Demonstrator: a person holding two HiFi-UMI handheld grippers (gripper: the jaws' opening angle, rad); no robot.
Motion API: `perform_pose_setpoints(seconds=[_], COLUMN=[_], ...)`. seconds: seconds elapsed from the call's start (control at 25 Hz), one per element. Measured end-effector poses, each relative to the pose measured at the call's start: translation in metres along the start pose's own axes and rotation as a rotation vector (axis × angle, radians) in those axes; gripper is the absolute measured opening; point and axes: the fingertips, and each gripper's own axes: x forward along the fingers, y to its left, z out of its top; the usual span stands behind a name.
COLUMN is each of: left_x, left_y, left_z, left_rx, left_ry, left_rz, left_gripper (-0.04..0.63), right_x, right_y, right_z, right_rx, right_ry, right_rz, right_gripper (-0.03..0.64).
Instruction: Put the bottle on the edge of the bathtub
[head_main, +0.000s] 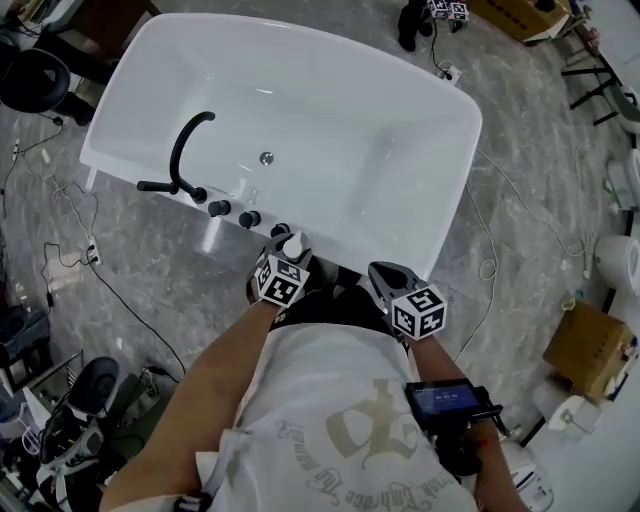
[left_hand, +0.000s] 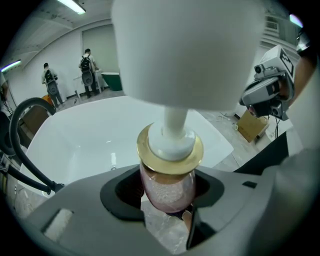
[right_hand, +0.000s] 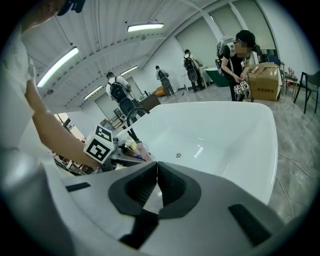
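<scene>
Grey marble floor, white bathtub (head_main: 350, 150). At its near rim the left gripper (left_hand: 165, 210) clamps the bottle (left_hand: 167, 187) by its body, long axis upright, pump head (left_hand: 187, 50) uppermost. Right gripper (right_hand: 156, 172) closed, empty.

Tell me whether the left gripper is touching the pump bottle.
Touching. The left gripper has its jaws pressed against both sides of the bottle, on its pink body; the left gripper view shows no gap.

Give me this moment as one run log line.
left gripper: shut on bottle | right gripper: shut, empty | bottle: held at near rim of bathtub
</scene>
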Motion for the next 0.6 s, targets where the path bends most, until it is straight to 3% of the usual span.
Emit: perform_pose_setpoints(seconds=[0.6], left_x=[0.019], left_y=[0.011], left_z=[0.004], left_rx=[-0.002], left_ry=[-0.007], left_rz=[0.056], left_gripper=[0.225], right_x=[-0.007], right_y=[-0.010], right_z=[-0.010], right_rx=[0.022], right_ry=[0.017], right_rz=[-0.011], right_gripper=[0.006])
